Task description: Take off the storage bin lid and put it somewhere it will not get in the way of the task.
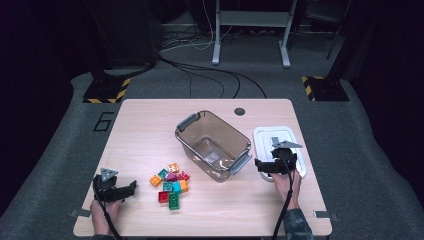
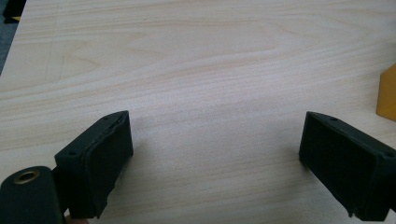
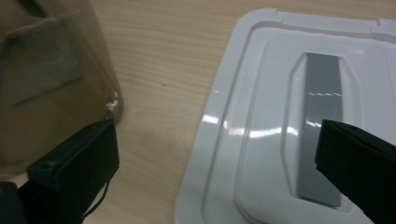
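- High view: the white lid [image 1: 262, 137] lies flat on the surface [image 1: 145, 130], right of the clear bin [image 1: 212, 145]; the right tool [image 1: 264, 166] hovers at its near edge, and the left tool [image 1: 131, 187] rests beside the coloured bricks [image 1: 171, 184].
- Left gripper view: jaws apart over bare wood, nothing between them.
- Right gripper view: jaws wide apart and empty above the lid's grey handle strip [image 3: 322, 121]. The lid looks light, stiff and glossy, probably slippery; the raised strip or rim seems the best hold.

open right tongs [image 1: 263, 165] over white lid [image 1: 265, 136]

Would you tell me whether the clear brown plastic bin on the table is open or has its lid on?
Open: the clear brown plastic bin stands uncovered, and its white lid lies flat on the table beside it.
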Tool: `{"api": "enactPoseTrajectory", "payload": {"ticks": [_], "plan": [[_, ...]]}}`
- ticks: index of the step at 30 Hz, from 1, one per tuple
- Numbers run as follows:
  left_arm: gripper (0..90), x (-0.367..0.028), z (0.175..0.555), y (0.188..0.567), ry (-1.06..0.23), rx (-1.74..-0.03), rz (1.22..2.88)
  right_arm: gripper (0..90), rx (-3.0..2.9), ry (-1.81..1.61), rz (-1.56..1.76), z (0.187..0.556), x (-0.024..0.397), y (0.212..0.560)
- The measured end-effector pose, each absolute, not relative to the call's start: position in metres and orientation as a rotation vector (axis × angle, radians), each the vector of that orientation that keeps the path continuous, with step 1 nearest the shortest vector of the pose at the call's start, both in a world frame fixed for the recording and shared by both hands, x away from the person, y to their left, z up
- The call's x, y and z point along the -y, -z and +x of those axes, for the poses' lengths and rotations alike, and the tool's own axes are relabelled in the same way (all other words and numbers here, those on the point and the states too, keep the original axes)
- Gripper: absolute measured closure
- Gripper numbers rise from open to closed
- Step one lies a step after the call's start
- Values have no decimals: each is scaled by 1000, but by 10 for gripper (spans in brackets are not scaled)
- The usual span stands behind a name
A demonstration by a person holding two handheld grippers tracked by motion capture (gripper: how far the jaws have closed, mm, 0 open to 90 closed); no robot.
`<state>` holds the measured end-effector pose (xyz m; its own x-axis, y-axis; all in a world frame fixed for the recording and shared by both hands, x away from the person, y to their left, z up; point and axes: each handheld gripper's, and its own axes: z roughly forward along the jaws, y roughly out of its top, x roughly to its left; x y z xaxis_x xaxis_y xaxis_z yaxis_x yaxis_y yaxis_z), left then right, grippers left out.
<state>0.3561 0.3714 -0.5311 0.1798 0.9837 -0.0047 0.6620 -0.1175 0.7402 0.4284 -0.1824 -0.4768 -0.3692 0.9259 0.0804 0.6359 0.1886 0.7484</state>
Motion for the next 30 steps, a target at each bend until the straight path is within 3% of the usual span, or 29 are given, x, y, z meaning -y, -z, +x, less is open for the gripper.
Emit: {"api": "enactPoseTrajectory", "payload": {"ticks": [13,30], "plan": [[92,-371,356,531,-681,-1545,1852,0,-2134,-1061,1357,391,152,479],[92,-371,356,531,-681,-1545,1852,0,-2288,-1000,1247,351,113,518]]}}
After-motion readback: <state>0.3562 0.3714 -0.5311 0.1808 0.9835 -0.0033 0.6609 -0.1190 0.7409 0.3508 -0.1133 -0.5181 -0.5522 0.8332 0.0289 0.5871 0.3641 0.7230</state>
